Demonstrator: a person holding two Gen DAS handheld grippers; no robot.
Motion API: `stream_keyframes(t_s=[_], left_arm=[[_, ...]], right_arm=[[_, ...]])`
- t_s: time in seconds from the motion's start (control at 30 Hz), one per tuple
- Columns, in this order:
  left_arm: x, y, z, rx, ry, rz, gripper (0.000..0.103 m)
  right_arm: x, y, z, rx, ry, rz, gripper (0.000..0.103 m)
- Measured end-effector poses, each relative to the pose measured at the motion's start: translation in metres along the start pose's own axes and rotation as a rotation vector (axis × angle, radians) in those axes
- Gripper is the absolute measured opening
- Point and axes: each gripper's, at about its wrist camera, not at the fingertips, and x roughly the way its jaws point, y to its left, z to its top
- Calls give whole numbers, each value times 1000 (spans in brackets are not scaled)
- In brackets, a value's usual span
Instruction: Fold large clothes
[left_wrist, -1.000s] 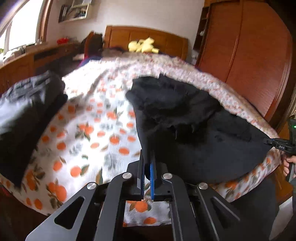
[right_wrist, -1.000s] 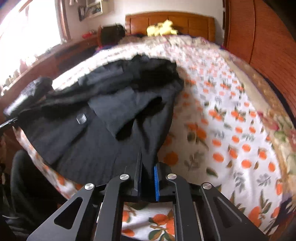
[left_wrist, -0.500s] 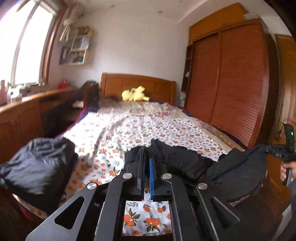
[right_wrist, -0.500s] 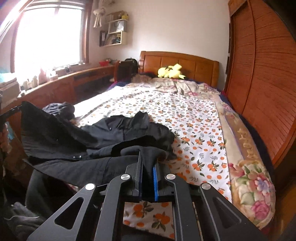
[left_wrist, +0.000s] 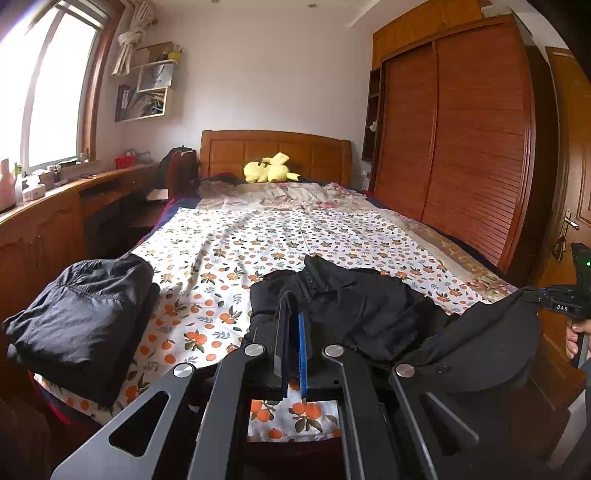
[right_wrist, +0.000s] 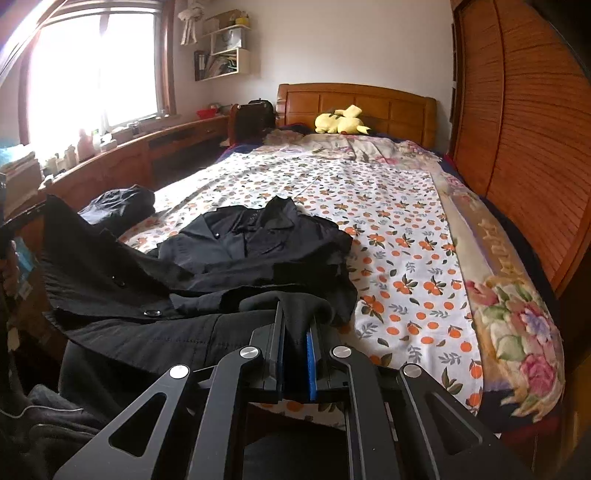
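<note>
1. Across the near end of the bed (right_wrist: 399, 229), a black coat (right_wrist: 236, 254) lay spread over the orange-print sheet (left_wrist: 236, 258), its collar toward the headboard and its lower edge hanging off the near side.
2. In the right wrist view, the right gripper (right_wrist: 295, 332) had its jaws clamped on a thick fold of the coat's near hem, the cloth bulging up between and over the fingertips.
3. From that grip the coat ran away to the left and far side, with two buttons showing on its front panel.
4. In the left wrist view, the left gripper (left_wrist: 291, 328) had its jaws drawn close together, and dark coat fabric sat right at and around the tips; whether cloth was actually pinched between them could not be told from this angle.
5. Seen from the left gripper, the bulk of the coat lay just beyond and to the right of the fingers, lifted into a hump toward the right gripper (left_wrist: 565, 302) at the far right edge.
6. A folded dark garment (left_wrist: 81, 314) sat on the left near corner of the bed, well apart from the coat.
7. A yellow plush toy (left_wrist: 269, 171) rested at the far end against the headboard (left_wrist: 273, 146).
8. A wooden wardrobe (left_wrist: 461, 147) stood along the right side of the bed.
</note>
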Motion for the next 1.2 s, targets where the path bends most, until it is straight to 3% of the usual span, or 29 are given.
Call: stream_keyframes(t_s=[0.2, 0.5, 0.93, 1.2], left_arm=[[32, 10, 17, -11, 1, 17, 4], [95, 20, 58, -24, -60, 47, 4], [212, 49, 125, -19, -111, 128, 3], [283, 61, 137, -13, -95, 130, 3]], right_arm=[[26, -6, 21, -1, -24, -20, 8], [101, -30, 73, -21, -51, -72, 8], [244, -63, 158, -30, -74, -163, 8], [324, -77, 187, -8, -76, -219, 8]])
